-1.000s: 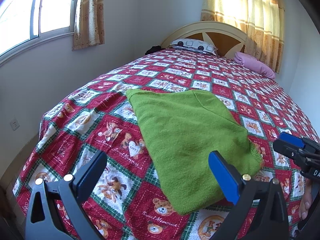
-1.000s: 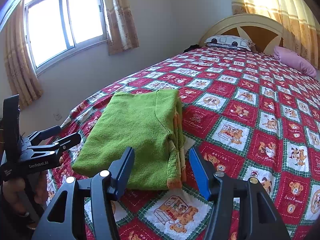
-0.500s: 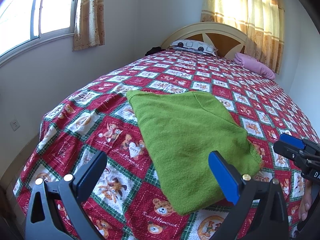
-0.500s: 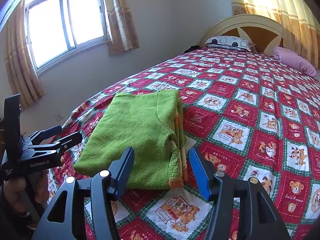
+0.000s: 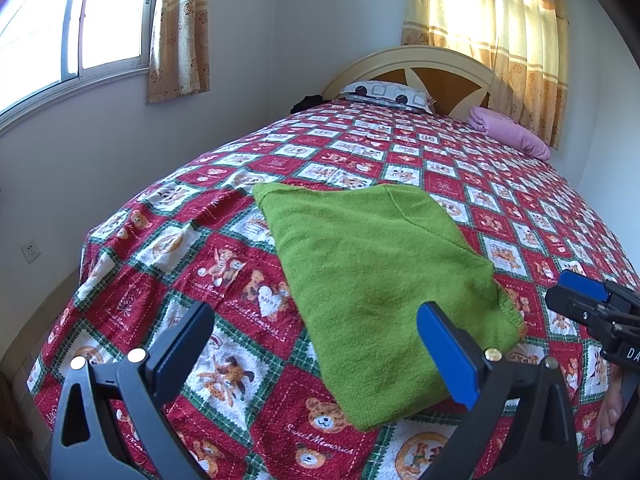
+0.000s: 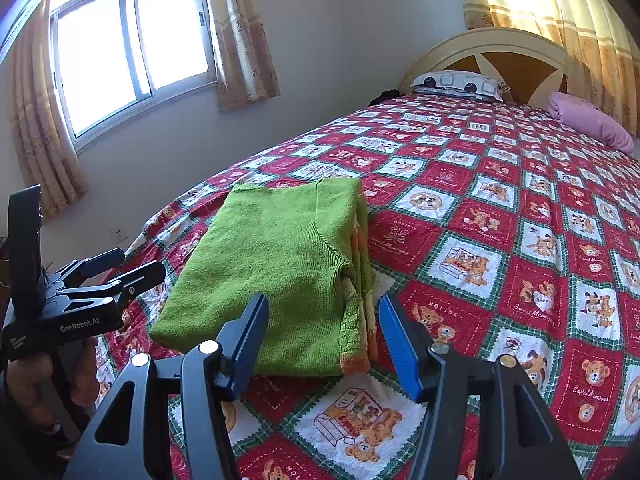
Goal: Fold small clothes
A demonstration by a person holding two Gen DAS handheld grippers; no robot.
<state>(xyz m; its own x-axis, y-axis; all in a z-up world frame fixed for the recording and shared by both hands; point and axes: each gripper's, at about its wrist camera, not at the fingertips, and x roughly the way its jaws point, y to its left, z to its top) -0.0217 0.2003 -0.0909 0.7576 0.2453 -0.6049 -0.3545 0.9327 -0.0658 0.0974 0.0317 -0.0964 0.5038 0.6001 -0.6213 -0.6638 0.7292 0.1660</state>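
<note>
A green knitted sweater point(image 5: 372, 276) lies folded into a flat rectangle near the foot of the bed; the right wrist view shows its stacked layers with an orange hem point(image 6: 356, 320) along the right edge. My left gripper point(image 5: 312, 344) hovers open just short of the sweater's near edge, nothing between its fingers. My right gripper point(image 6: 324, 336) is open too, held above the near right corner of the sweater point(image 6: 280, 264) without touching it. Each gripper shows in the other's view: the right one point(image 5: 592, 304) at the right edge, the left one point(image 6: 108, 270) at the left edge, held by a hand.
The bed wears a red, white and green teddy-bear quilt point(image 6: 500, 240). A patterned pillow point(image 5: 386, 94) and a pink pillow point(image 5: 508, 132) lie by the wooden headboard point(image 6: 508, 60). A window point(image 6: 132, 44) and curtains line the left wall; the bed's left edge drops off near a wall socket point(image 5: 30, 249).
</note>
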